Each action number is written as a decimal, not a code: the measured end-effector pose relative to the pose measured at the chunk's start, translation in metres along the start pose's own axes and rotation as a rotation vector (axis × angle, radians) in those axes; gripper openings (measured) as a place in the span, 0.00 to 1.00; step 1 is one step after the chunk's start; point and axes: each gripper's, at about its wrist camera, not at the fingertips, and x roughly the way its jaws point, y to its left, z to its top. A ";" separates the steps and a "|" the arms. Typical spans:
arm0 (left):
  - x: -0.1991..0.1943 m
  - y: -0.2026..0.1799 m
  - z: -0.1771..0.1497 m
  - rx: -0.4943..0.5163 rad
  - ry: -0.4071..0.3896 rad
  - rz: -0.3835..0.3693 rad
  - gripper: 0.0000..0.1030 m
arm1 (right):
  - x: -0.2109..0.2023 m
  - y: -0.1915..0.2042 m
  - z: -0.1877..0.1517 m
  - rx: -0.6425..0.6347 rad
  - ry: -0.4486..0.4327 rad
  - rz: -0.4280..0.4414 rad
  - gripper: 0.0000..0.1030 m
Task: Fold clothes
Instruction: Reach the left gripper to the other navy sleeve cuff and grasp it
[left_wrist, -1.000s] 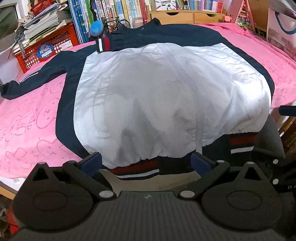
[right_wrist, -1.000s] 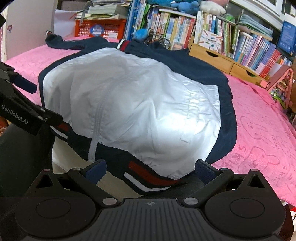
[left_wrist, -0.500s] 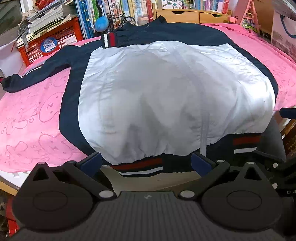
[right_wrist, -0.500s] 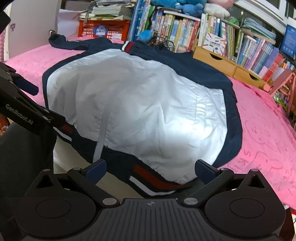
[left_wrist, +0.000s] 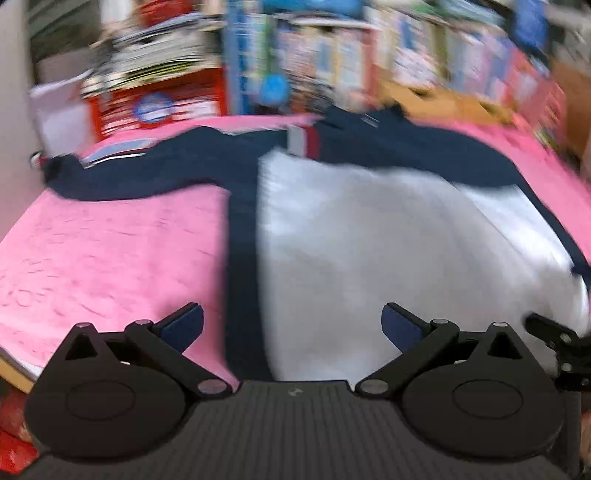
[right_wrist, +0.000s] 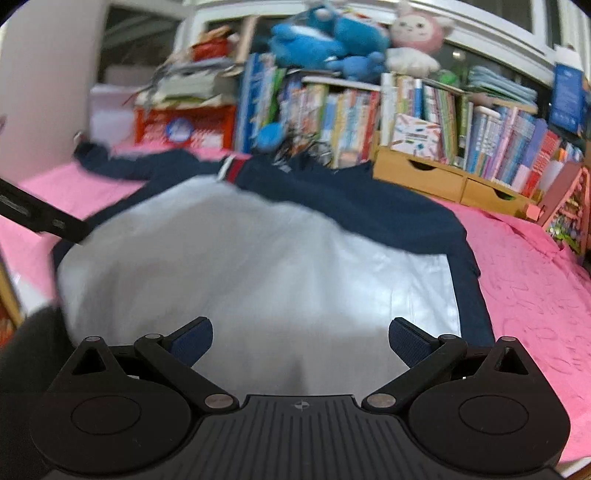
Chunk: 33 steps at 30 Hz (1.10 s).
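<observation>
A navy and white jacket (left_wrist: 369, 236) lies spread flat on a pink sheet (left_wrist: 110, 258), its striped collar (left_wrist: 301, 142) at the far end and one navy sleeve (left_wrist: 129, 177) stretched out to the left. My left gripper (left_wrist: 291, 325) is open and empty, hovering over the jacket's left navy edge. In the right wrist view the same jacket (right_wrist: 258, 266) fills the middle, and my right gripper (right_wrist: 301, 341) is open and empty above the white panel. The left gripper's finger (right_wrist: 40, 221) shows at the left edge there. Both views are motion-blurred.
Shelves of books (right_wrist: 424, 122) and plush toys (right_wrist: 332, 40) back the bed. A red crate (left_wrist: 155, 107) with papers sits at the far left, and wooden drawers (right_wrist: 443, 177) stand at the far right. Pink sheet (right_wrist: 535, 280) lies bare to the right of the jacket.
Both grippers have moved forward and up over the jacket, past its hem, which has dropped out of sight. The left view has swung leftward toward the sleeve. Both stay open.
</observation>
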 end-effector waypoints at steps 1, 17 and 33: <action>0.007 0.014 0.007 -0.035 -0.002 0.029 1.00 | 0.011 -0.002 0.007 0.018 -0.004 0.005 1.00; 0.132 0.199 0.118 -0.245 -0.168 0.450 1.00 | 0.149 -0.008 0.078 0.146 0.105 0.029 1.00; 0.210 0.292 0.136 -0.548 -0.172 0.451 0.36 | 0.154 -0.006 0.080 0.135 0.141 0.016 1.00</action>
